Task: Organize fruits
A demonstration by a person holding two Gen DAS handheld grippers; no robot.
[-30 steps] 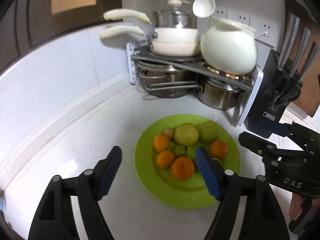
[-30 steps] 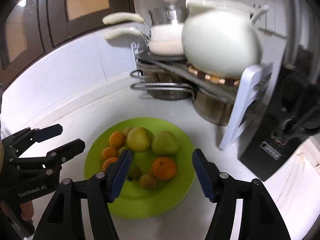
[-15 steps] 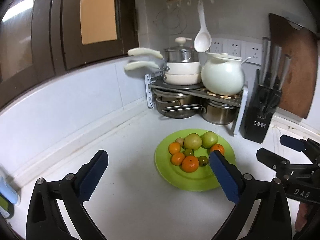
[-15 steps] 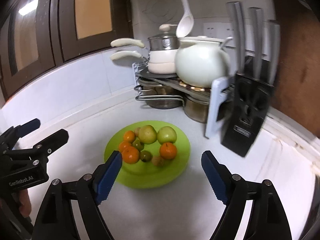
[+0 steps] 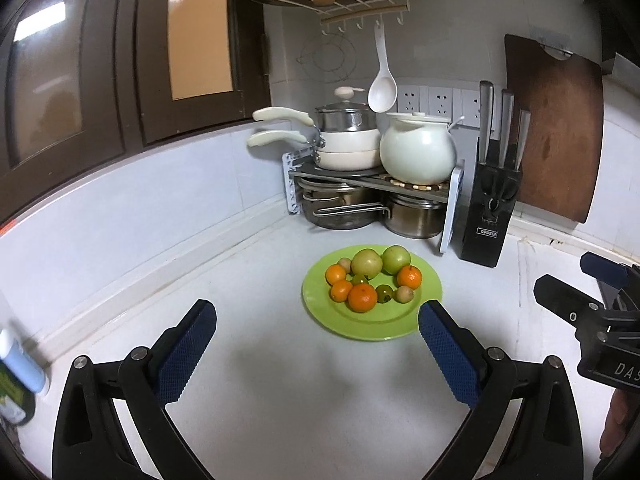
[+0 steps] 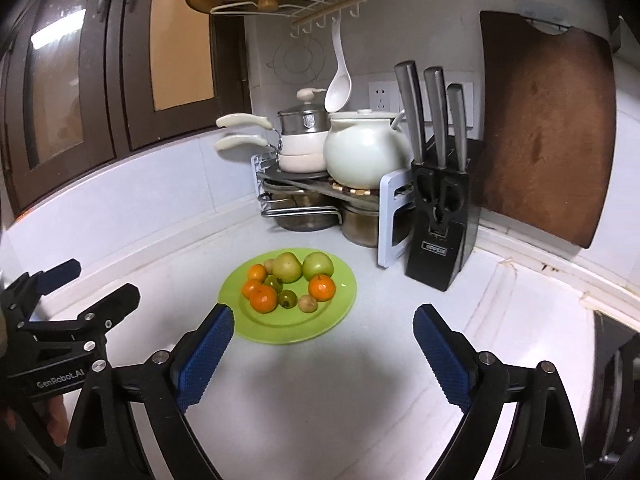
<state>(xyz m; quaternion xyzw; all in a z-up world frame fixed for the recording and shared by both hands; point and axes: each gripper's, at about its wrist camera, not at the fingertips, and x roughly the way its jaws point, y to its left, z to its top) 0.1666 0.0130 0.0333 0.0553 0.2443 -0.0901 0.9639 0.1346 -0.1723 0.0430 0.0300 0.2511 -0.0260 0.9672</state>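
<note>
- At the far left edge of the left wrist view, a blue-and-white bottle [image 5: 22,368] stands on the white countertop [image 5: 280,400] against the wall, blurred.
- The left gripper [image 5: 316,344] hovers over bare countertop, jaws released and wide apart, nothing between its blue pads [image 5: 184,352]. In the right wrist view it shows at the left edge [image 6: 76,288], also spread.
- The green plate [image 5: 360,326] lies on the countertop beyond both grippers, near the corner. The fruits sit clustered on its far half: two green apples [image 5: 366,263], four oranges [image 5: 362,298], two small green fruits [image 5: 385,293] and two small tan ones [image 5: 404,293], touching or just beside one another.
- Behind the plate, a metal rack [image 5: 372,182] holds stacked white pans [image 5: 348,152] and a white ceramic pot [image 5: 418,152]; steel pots sit beneath it.
- A white ladle [image 5: 382,88] hangs above the rack.
- The right gripper [image 6: 324,352] hovers near the plate's near rim, jaws released and empty.
- A black knife block [image 6: 438,216] stands right of the rack.
- A brown cutting board [image 6: 544,132] leans on the far right wall.
</note>
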